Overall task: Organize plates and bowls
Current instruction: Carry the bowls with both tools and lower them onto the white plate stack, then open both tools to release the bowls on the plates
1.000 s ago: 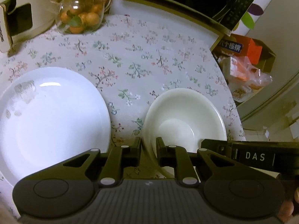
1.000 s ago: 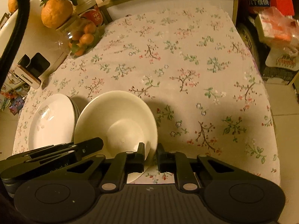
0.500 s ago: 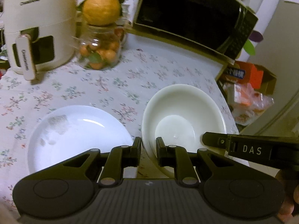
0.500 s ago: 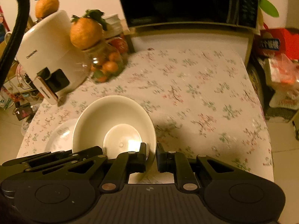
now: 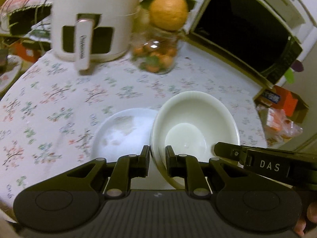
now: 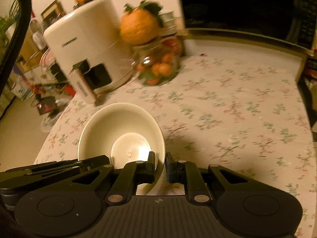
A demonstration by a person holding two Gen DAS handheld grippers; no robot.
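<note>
In the left wrist view, the near left rim of the bowl (image 5: 195, 127) is clamped between the pads of the left hand-held gripper (image 5: 157, 158). A plate (image 5: 122, 132) is seen just left of the bowl, on the surface (image 5: 59, 103).

In the right wrist view, the bowl's near right rim is gripped by the right hand-held gripper (image 6: 160, 163); the bowl is seen ahead and to the left of its fingers.
</note>
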